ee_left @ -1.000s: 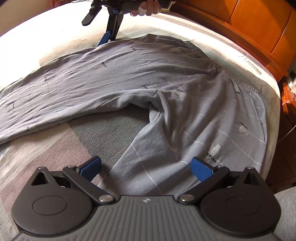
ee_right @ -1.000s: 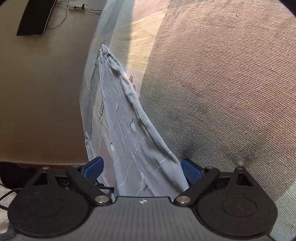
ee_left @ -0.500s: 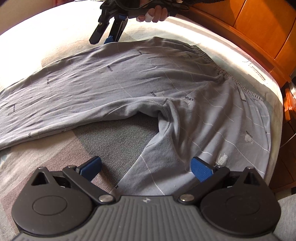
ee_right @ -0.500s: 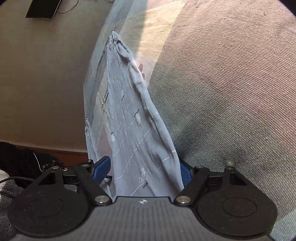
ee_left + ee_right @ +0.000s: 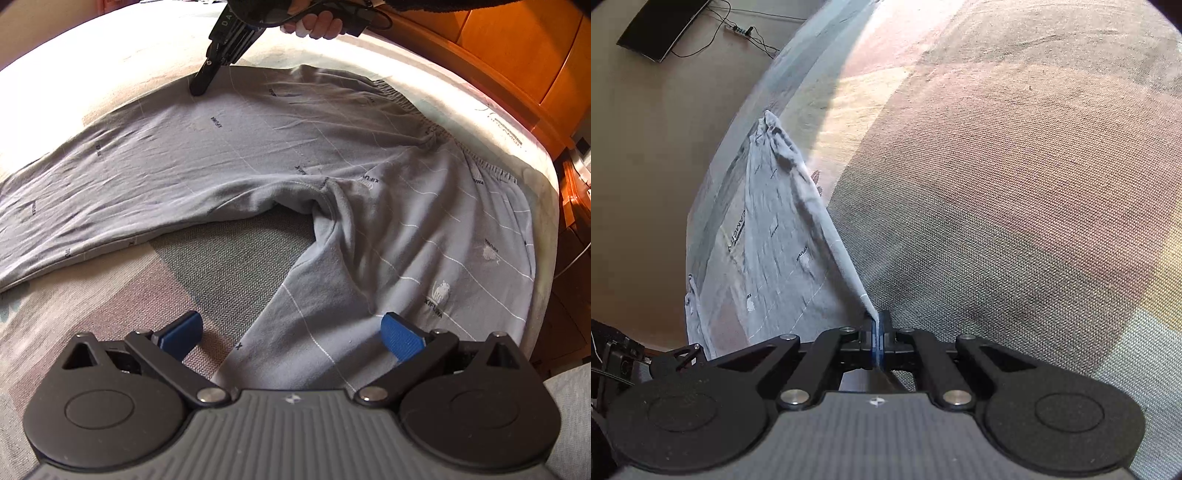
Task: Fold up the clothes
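A: Where are the trousers (image 5: 332, 155)?

B: Spread flat on the bed (image 5: 110, 55), legs apart, no fold made yet.

A: Claws?

B: Right claw (image 5: 877, 334) clenched on the outer edge of the far leg, cloth pinched btwn its pads. Left claw (image 5: 291, 328) released, hanging over the near leg, nothing in it.

A: Left to do?

B: Prob. everything: leg over leg, then fold up.

Warm daylight, blown-out glare on far bed sheet (image 5: 110, 44), sharp focus, strong fisheye bending, dark corners
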`<action>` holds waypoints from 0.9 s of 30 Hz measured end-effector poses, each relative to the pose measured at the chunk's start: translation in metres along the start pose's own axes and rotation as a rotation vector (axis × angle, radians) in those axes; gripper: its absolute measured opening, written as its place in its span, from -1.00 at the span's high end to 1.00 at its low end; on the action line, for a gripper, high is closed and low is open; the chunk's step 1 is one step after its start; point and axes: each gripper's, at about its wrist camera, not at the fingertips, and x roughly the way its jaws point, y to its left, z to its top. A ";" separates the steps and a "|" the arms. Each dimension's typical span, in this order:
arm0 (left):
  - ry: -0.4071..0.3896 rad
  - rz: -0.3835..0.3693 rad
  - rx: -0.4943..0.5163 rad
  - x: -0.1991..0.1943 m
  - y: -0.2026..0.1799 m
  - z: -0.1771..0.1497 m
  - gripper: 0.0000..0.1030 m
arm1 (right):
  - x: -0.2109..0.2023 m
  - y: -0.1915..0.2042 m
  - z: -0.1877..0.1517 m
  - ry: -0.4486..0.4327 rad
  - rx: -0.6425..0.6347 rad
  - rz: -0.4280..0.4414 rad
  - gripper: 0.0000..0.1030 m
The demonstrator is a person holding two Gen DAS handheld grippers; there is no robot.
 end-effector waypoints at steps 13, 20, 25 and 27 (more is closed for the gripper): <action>-0.028 0.030 -0.013 -0.014 0.007 0.001 -0.98 | 0.010 -0.008 0.005 -0.061 0.025 -0.125 0.71; -0.060 0.132 0.018 -0.026 0.035 0.008 -0.98 | 0.018 0.021 0.024 -0.152 -0.001 -0.078 0.43; -0.088 0.176 -0.048 -0.033 0.059 -0.001 -0.98 | 0.070 0.040 0.062 -0.084 -0.075 -0.064 0.38; -0.090 0.164 -0.084 -0.034 0.066 -0.008 -0.98 | 0.088 0.043 0.080 -0.073 -0.081 -0.042 0.34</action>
